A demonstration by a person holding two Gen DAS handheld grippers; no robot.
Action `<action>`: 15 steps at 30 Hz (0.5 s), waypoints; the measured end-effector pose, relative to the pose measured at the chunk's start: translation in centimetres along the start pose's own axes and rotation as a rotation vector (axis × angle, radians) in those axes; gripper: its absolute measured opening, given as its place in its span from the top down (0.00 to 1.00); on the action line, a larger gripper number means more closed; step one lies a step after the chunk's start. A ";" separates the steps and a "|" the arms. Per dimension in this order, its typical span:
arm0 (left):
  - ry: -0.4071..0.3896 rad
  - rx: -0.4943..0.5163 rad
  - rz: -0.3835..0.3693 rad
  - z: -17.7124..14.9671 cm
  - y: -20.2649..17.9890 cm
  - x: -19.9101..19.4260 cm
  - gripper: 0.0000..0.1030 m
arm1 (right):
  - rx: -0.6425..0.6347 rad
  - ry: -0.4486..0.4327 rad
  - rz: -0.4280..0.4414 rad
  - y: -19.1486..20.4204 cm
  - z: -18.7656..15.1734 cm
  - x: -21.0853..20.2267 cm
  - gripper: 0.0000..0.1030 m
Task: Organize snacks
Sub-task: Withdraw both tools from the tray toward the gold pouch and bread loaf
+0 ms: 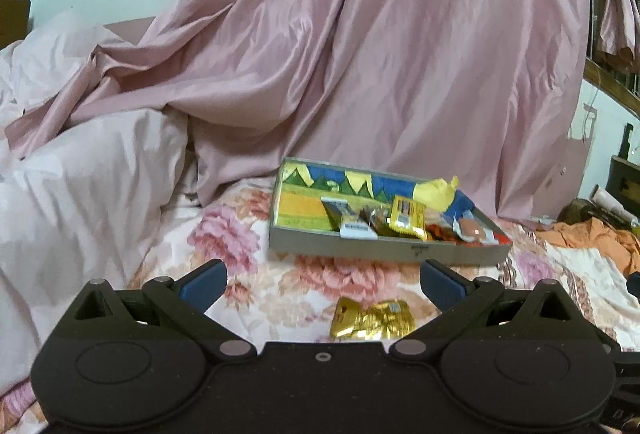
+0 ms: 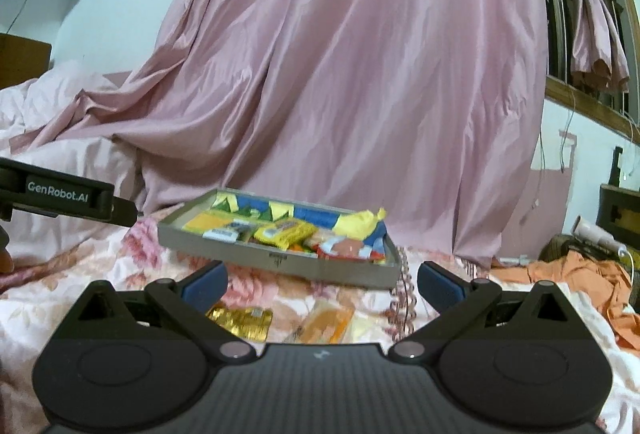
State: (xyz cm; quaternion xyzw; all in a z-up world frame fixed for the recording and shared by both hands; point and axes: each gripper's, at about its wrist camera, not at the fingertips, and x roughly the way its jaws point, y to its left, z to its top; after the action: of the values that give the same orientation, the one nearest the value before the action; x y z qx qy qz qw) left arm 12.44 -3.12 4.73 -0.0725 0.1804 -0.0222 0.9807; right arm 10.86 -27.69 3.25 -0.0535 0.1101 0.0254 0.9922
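Gold snack packet [image 1: 372, 319] is lying on the floral bedsheet [image 1: 248, 298], short of the tray [image 1: 360, 248].
Left gripper [image 1: 323, 284] fingers are spreading wide, packet lying between them, untouched; right gripper [image 2: 322, 284] is likewise gaping, holding nothing.

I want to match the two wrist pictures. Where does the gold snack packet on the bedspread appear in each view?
Left wrist: the gold packet lies low, right of centre, between the open left tongs.
Right wrist: the gold packet lies low, left of centre, beside the left finger of the open right tongs.
Shared landmark: the grey snack tray behind it.
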 end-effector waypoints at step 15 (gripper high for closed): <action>0.143 0.028 -0.022 -3.9 1.5 1.3 0.01 | 0.021 0.218 0.057 1.1 -2.2 1.9 0.00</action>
State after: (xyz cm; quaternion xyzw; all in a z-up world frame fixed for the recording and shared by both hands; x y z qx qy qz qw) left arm 12.27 -2.29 0.44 -0.0590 0.2489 -0.0408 0.9659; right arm 12.16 -26.78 0.60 -0.0424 0.2189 0.0463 0.9737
